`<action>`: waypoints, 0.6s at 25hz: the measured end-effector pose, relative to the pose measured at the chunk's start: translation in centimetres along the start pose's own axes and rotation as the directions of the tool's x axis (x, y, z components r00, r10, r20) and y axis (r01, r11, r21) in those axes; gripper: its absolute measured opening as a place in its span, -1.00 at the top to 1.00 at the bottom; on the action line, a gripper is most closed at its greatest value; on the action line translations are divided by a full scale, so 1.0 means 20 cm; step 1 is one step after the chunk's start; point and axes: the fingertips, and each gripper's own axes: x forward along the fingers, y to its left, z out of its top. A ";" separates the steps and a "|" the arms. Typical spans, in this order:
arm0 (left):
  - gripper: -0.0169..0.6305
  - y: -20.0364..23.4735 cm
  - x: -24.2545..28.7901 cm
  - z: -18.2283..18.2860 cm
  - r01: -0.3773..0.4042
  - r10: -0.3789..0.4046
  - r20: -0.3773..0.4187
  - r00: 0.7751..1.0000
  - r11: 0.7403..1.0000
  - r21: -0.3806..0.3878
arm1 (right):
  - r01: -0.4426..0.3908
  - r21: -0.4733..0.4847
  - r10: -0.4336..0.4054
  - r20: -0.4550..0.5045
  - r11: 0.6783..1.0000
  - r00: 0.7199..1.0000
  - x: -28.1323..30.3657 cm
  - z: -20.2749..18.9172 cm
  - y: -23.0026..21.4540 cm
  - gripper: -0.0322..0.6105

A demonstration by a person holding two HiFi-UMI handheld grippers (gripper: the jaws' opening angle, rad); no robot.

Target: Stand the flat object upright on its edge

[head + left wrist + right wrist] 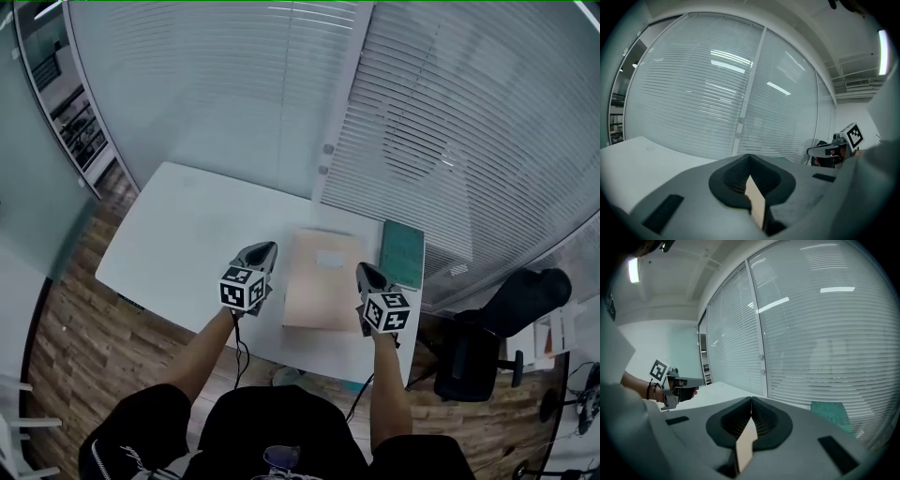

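Note:
A flat beige folder-like object (pixel 323 281) lies flat on the white table (pixel 187 244) between my two grippers. The left gripper (pixel 262 247) hovers just off its left edge, jaws shut with nothing in them. Beside its right edge is the right gripper (pixel 364 269), also shut and empty. In the left gripper view the jaws (pixel 749 155) meet at the tip, and a sliver of the beige object (pixel 757 201) shows through the gap behind them. The right gripper view shows the same: closed jaws (pixel 751 398) and a beige sliver (pixel 745 444) below.
A green book (pixel 403 253) lies flat at the table's right end, also visible as the green book (pixel 830 414) ahead of the right gripper. White blinds (pixel 450 122) close the far side. A black office chair (pixel 487 337) stands right of the table.

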 end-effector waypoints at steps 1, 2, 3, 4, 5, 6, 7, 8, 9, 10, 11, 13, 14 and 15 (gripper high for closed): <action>0.89 0.00 0.02 -0.01 -0.002 0.002 -0.005 1.000 1.000 0.000 | 0.001 0.002 -0.001 -0.001 1.000 1.000 0.00 0.00 -0.02 0.83; 0.89 0.00 0.03 -0.01 -0.004 0.004 -0.010 1.000 1.000 0.000 | 0.004 0.006 -0.004 -0.002 1.000 1.000 0.01 0.00 -0.04 0.83; 0.89 0.00 0.05 -0.01 -0.005 0.005 -0.015 1.000 1.000 0.001 | 0.008 0.011 -0.008 -0.003 1.000 1.000 0.01 0.00 -0.07 0.83; 0.89 -0.01 0.07 -0.01 -0.004 0.004 -0.018 1.000 1.000 0.003 | 0.012 0.017 -0.012 -0.003 1.000 1.000 0.01 0.00 -0.09 0.83; 0.89 -0.02 0.08 -0.01 -0.002 0.002 -0.022 1.000 1.000 0.005 | 0.017 0.023 -0.017 -0.002 1.000 1.000 0.01 0.01 -0.11 0.83; 0.89 -0.03 0.10 0.00 0.000 0.000 -0.024 1.000 1.000 0.008 | 0.020 0.028 -0.020 -0.001 0.999 1.000 0.01 0.01 -0.14 0.83; 0.89 -0.04 0.12 0.00 0.003 -0.003 -0.026 1.000 1.000 0.010 | 0.023 0.031 -0.023 0.000 0.999 1.000 0.01 0.02 -0.16 0.83; 0.89 -0.05 0.13 0.00 0.005 -0.004 -0.029 1.000 1.000 0.012 | 0.024 0.033 -0.024 0.000 0.999 1.000 0.01 0.02 -0.17 0.83; 0.89 -0.05 0.15 0.00 0.006 -0.006 -0.031 0.999 1.000 0.013 | 0.024 0.036 -0.024 0.000 0.999 1.000 0.01 0.02 -0.18 0.83; 0.89 -0.06 0.16 0.00 0.008 -0.007 -0.034 0.999 1.000 0.015 | 0.024 0.038 -0.024 0.000 0.999 1.000 0.02 0.02 -0.19 0.83; 0.89 -0.06 0.17 0.00 0.009 -0.008 -0.036 0.999 1.000 0.017 | 0.024 0.041 -0.024 0.000 0.999 1.000 0.03 0.01 -0.20 0.83; 0.89 -0.05 0.20 0.00 0.006 -0.005 -0.039 0.999 1.000 0.022 | 0.023 0.044 -0.023 0.000 0.999 1.000 0.04 0.01 -0.22 0.83; 0.89 -0.05 0.21 0.00 0.001 0.000 -0.039 0.999 1.000 0.024 | 0.024 0.046 -0.024 0.000 0.999 1.000 0.05 0.01 -0.23 0.83; 0.89 -0.04 0.21 0.00 -0.004 0.005 -0.039 0.999 1.000 0.025 | 0.024 0.048 -0.024 0.000 0.999 1.000 0.06 0.01 -0.24 0.83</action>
